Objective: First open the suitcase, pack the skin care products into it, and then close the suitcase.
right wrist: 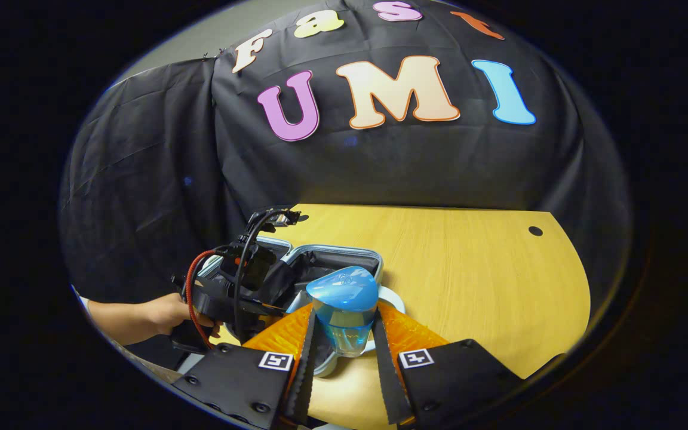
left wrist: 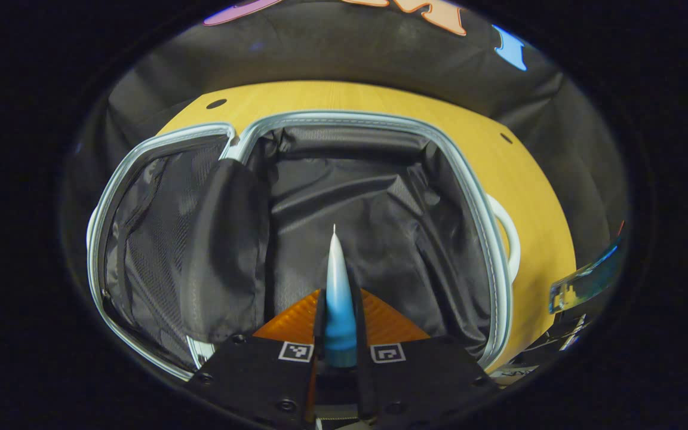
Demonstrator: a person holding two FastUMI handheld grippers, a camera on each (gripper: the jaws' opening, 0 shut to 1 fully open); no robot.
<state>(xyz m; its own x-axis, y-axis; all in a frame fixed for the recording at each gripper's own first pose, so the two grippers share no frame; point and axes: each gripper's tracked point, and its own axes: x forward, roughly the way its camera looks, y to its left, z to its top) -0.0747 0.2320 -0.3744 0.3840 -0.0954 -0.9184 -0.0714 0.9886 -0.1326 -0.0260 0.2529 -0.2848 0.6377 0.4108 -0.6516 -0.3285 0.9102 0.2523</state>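
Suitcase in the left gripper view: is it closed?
No. The suitcase lies open, its dark lining exposed, while the left gripper holds a blue-and-white tube above it.

**Blues against black and pale wood**

A white-to-blue gradient tube (left wrist: 338, 292) hangs over the open suitcase's glossy black lining (left wrist: 374, 215), edged by pale grey-blue zipper trim (left wrist: 475, 197). A clear bottle with a sky-blue cap (right wrist: 344, 310) stands out against the light yellow woodgrain table (right wrist: 469, 280).
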